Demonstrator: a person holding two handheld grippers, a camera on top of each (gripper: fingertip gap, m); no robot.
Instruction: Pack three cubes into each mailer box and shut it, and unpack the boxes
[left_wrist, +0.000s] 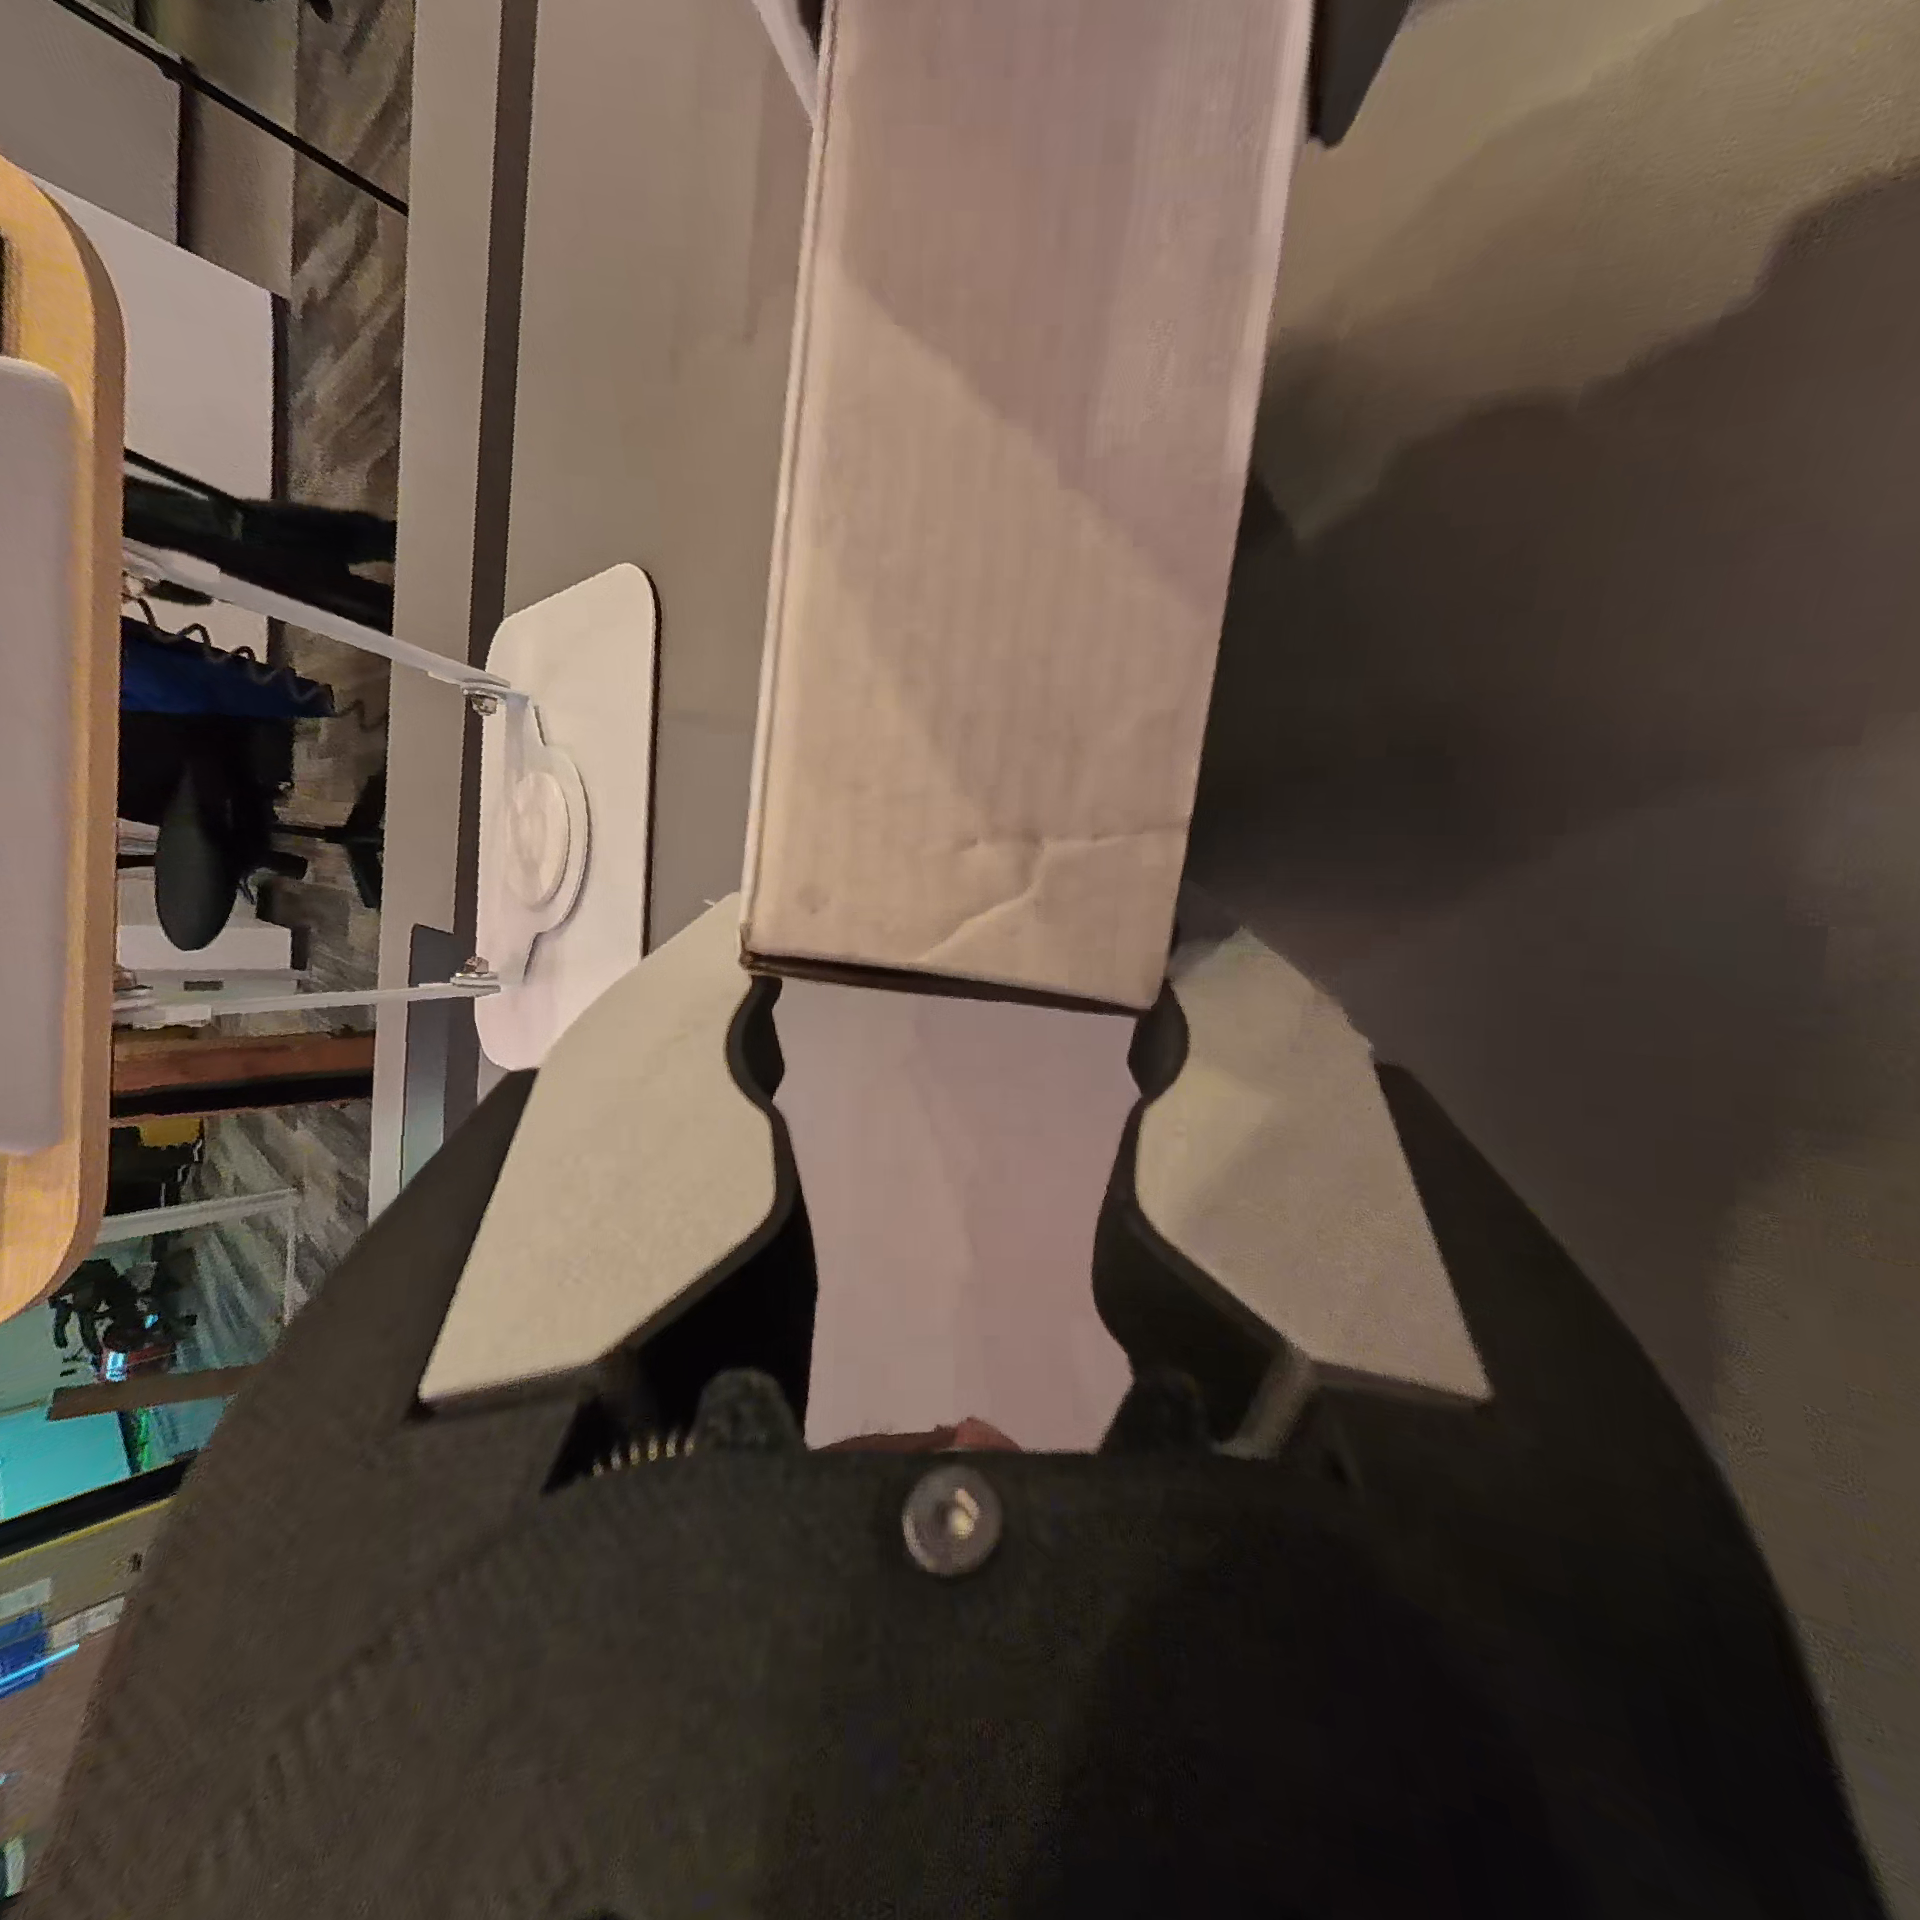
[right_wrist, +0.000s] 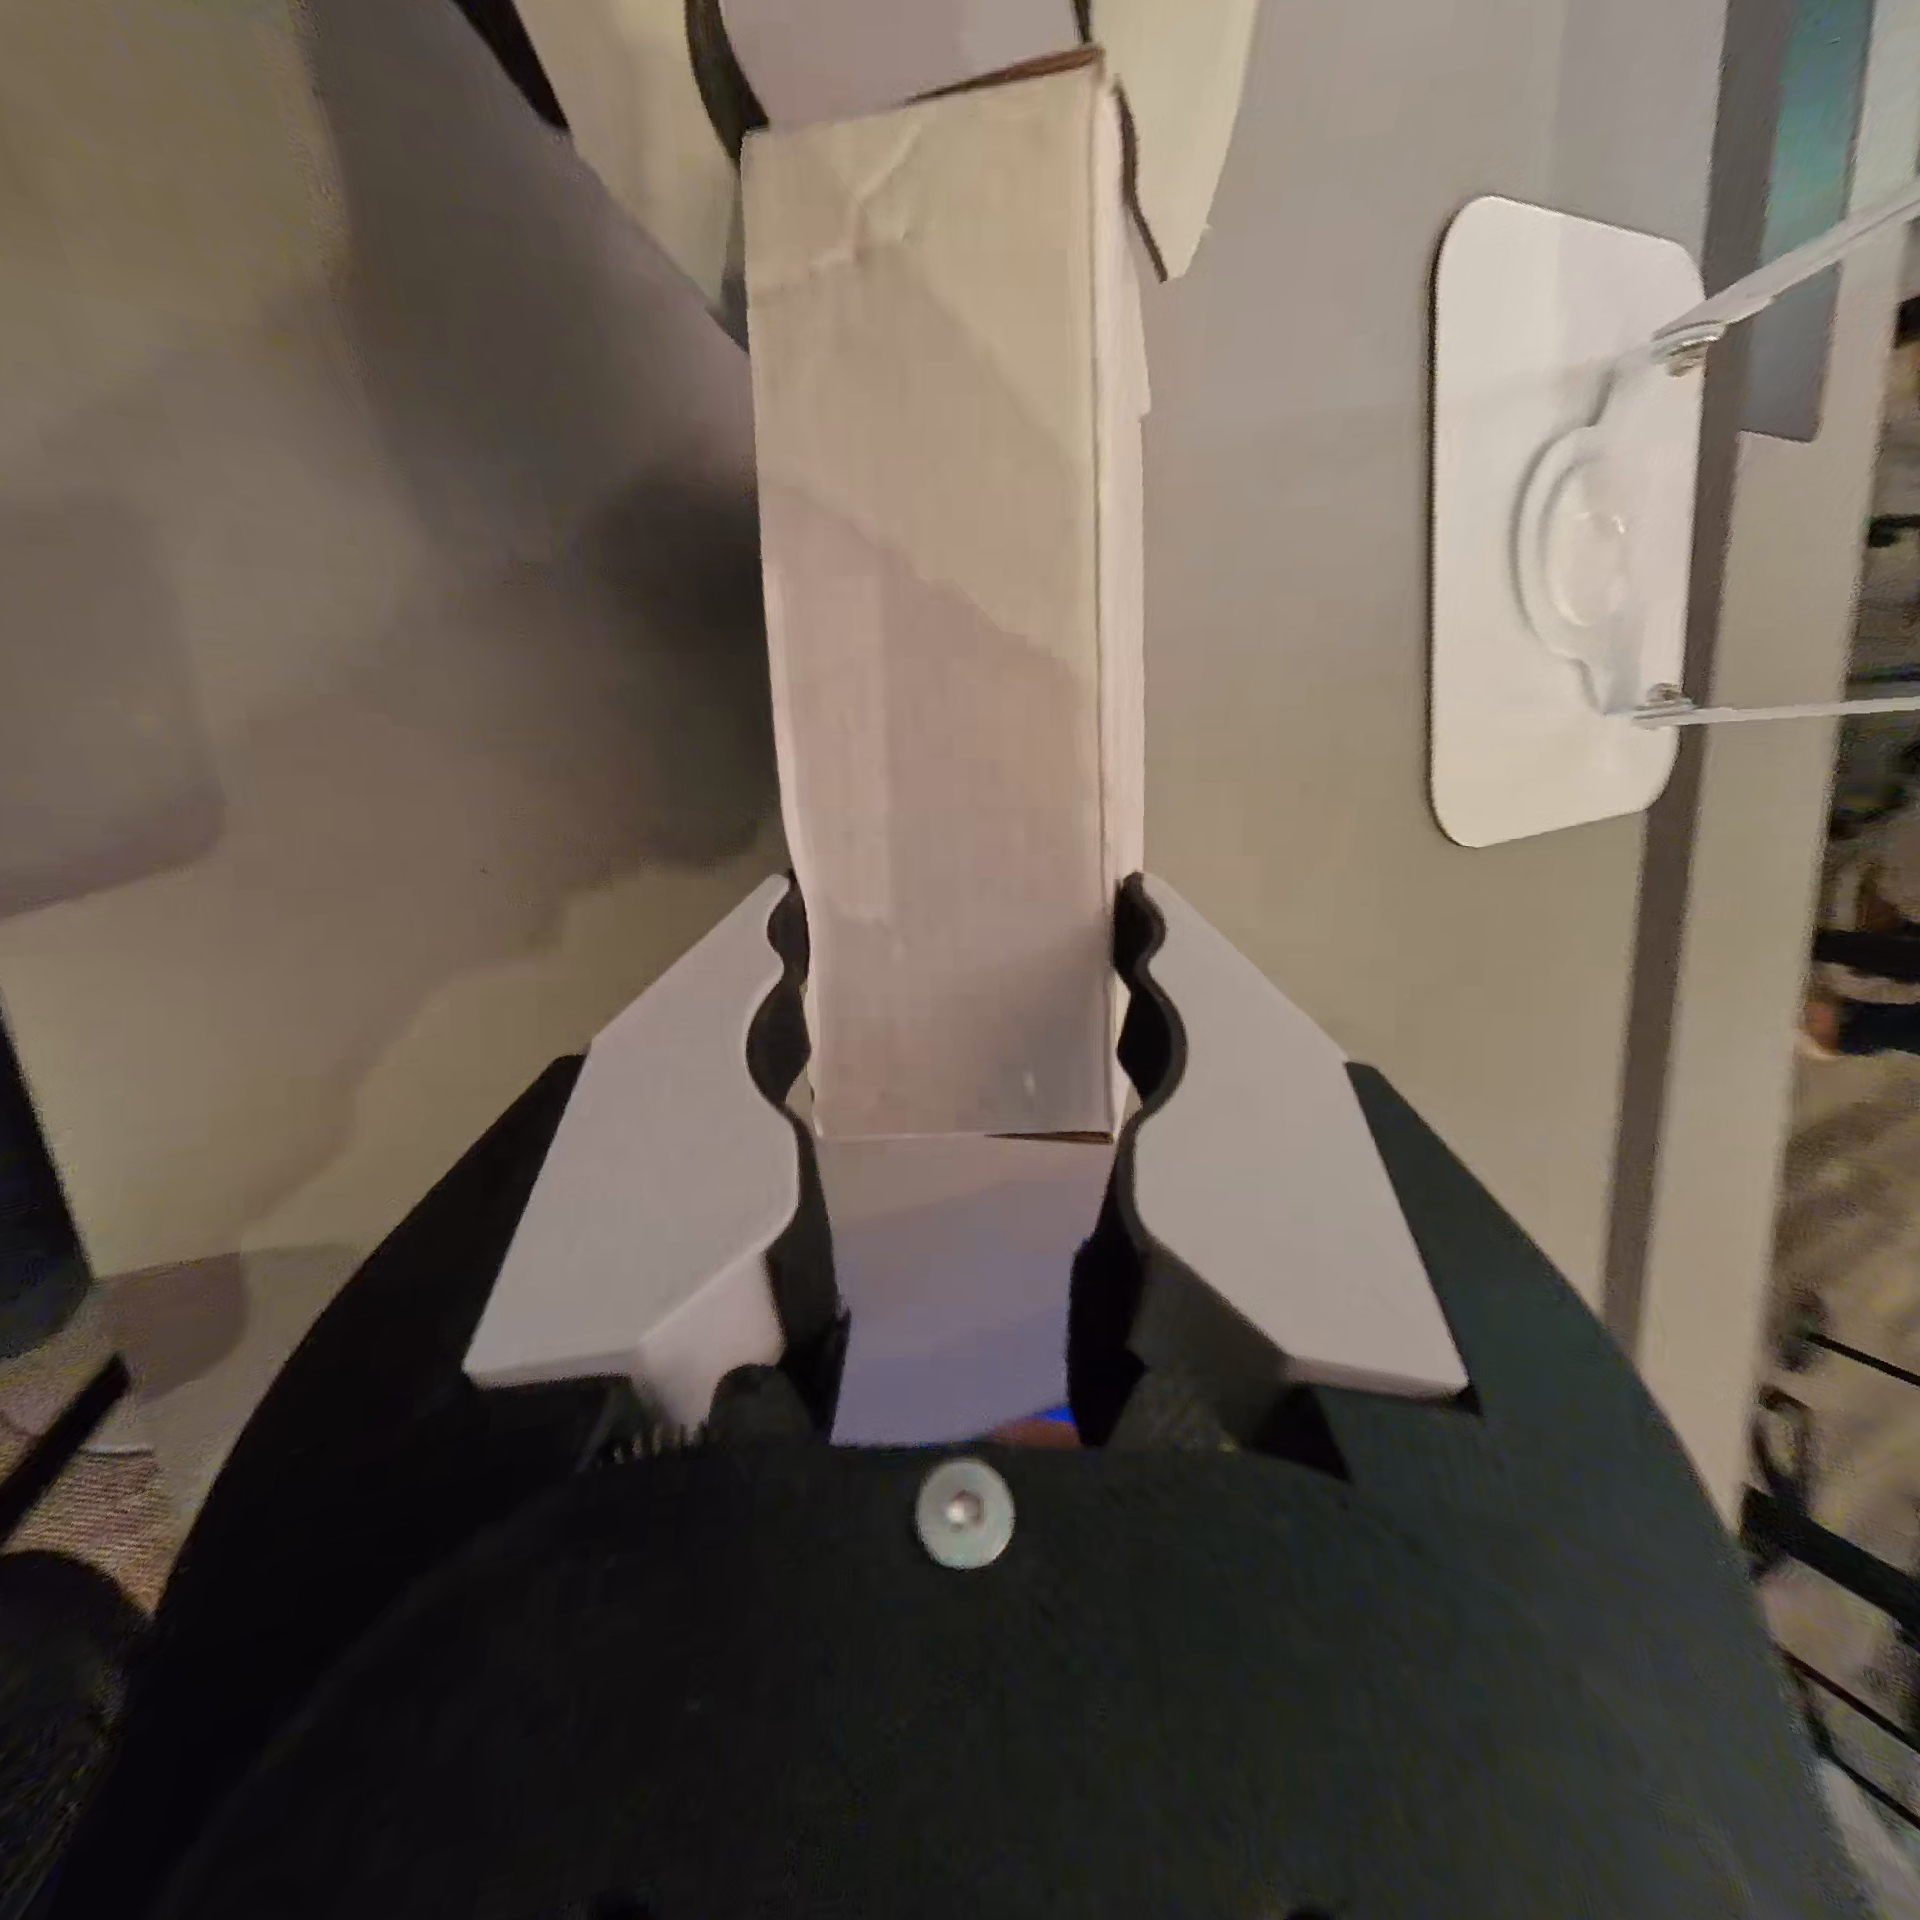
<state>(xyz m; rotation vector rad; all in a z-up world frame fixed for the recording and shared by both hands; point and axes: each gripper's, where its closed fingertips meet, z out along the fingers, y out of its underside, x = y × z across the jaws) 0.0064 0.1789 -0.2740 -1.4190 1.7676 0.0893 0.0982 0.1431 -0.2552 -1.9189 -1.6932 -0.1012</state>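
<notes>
Nearest the lens in each view is the black body of that gripper, with its pale fingers running forward onto a white mailer box (left_wrist: 997, 540). The left gripper (left_wrist: 956, 1013) has its jaws clenched on one end of the box, the wavy black pads pressed against the two narrow sides just behind the end panel. The right gripper (right_wrist: 961, 997) grips the opposite end the same way, its pads set a little deeper along the box walls. The box is thus held between the two grippers, apparently lifted clear of the pale grey bench (right_wrist: 312, 416), whose surface fills the background with a white plate (right_wrist: 1558, 520) carrying a clear bracket near its edge. A loose flap or tab edge shows at the far end in the right wrist view, near the other gripper; whether the lid is fully tucked I cannot tell, and no cubes are visible from either side. To carry or turn the box well, both grips should stay square to the walls and move together, so the cardboard is neither twisted nor crushed; the crease already showing near the left end suggests the walls give easily, so squeeze only firmly enough to prevent slipping.
</notes>
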